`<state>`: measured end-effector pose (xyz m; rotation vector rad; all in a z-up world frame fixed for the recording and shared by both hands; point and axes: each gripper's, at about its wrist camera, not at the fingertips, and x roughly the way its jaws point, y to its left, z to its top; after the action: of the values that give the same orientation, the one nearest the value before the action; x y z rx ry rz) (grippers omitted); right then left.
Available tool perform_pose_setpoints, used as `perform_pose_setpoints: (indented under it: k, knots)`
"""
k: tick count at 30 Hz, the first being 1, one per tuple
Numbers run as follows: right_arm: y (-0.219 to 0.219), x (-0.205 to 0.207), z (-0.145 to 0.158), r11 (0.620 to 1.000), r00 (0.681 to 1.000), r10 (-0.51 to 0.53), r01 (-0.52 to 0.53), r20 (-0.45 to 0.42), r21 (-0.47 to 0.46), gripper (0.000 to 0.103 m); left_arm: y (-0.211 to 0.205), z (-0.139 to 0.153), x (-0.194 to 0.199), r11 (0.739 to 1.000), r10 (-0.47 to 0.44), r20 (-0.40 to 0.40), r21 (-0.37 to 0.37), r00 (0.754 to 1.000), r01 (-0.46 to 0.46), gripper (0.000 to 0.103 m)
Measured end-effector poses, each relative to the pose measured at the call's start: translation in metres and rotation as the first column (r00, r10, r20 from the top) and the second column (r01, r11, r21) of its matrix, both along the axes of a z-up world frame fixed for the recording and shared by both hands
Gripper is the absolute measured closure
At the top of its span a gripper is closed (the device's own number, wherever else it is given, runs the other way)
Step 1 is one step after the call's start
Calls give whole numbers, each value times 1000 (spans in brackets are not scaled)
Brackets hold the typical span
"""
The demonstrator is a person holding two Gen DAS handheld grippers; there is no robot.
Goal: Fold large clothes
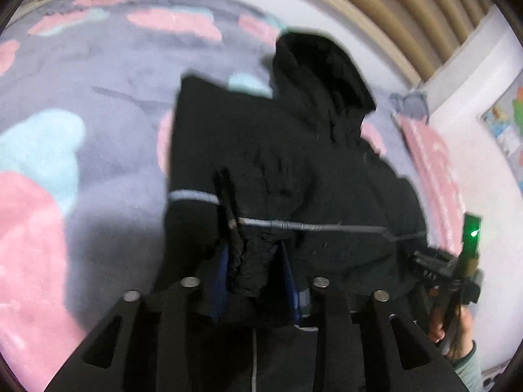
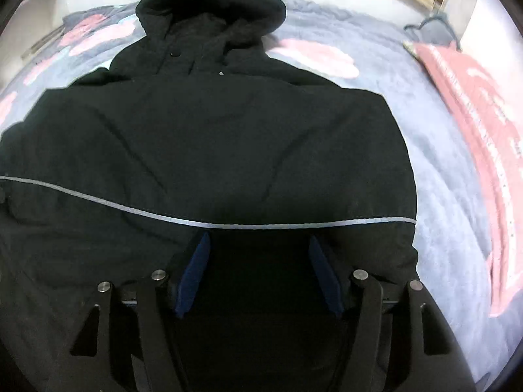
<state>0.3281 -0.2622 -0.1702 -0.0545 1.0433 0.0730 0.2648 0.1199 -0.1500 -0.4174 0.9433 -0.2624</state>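
Note:
A large black hooded jacket point(image 2: 209, 137) with a thin grey reflective stripe lies spread on a bed, hood at the far end. In the left wrist view my left gripper point(image 1: 253, 254) is shut on a bunched fold of the jacket point(image 1: 294, 150) near the stripe, lifting it. In the right wrist view my right gripper point(image 2: 258, 245) hangs open just above the jacket's lower part below the stripe, blue pads point(image 2: 196, 261) wide apart with nothing between them. The right gripper also shows in the left wrist view point(image 1: 421, 258) at the right edge.
The bed has a fluffy grey blanket point(image 1: 98, 81) with pink and light blue patches. A pink pillow point(image 2: 474, 137) lies along the right side. A white wall and wooden headboard slats point(image 1: 408, 6) stand beyond the bed.

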Motion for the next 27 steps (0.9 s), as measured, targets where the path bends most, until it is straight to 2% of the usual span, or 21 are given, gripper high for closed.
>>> perform_pose_setpoints:
  k: [2,4,5,6,8,9,11,12,14,16,18,22,23,26,27]
  knots:
    - [-7,-4,13,998,1000,-11,10,19,64,36,2,24,-12,999,35,88,27,995,-38,58]
    - [-9,-14,30,994,995,-19,8,93,109,36,-11,51,-18,999,-16,161,31,987,11,47]
    - [-9,-19,36,994,991,-30,16,127,106,34,-23,59,-16,998,-58,173,31,983,53,47]
    - [-9,-23,40,996,986,-48,34,162,87,30,-36,63,-13,995,-95,176,34,980,91,47]
    - [-7,-26,38,997,981,-73,65,178,53,27,-68,63,-7,984,-174,170,61,970,166,46]
    - [-6,-26,31,996,983,-81,75,165,41,26,-83,58,0,979,-199,158,74,967,189,46]
    - [-7,-25,14,996,989,-83,80,124,35,26,-113,31,18,970,-225,79,111,971,216,46]
    - [-9,-23,5,996,990,-88,86,114,22,27,-121,14,24,968,-221,24,129,975,216,46]
    - [-9,-31,-9,997,984,-66,69,166,-16,26,-129,-20,35,965,-179,-59,183,982,187,47]
    - [-7,-37,-14,997,979,-36,48,203,-57,25,-130,-32,37,966,-161,-47,197,986,167,47]
    - [-11,-39,-16,998,978,-38,49,203,-49,24,-133,-29,39,960,-163,-53,223,985,171,47]
    - [-26,-43,-8,999,985,-50,48,163,14,24,-126,-19,30,964,-180,-27,192,983,182,47]
    - [-29,-49,-3,998,982,-62,59,176,26,24,-125,-13,25,968,-175,-8,184,985,174,47]
    - [-51,-73,14,989,948,-150,147,281,31,23,-109,6,5,983,-124,78,144,989,112,47]
    - [-56,-72,12,986,946,-167,165,277,30,23,-99,8,4,990,-67,91,133,994,54,46]
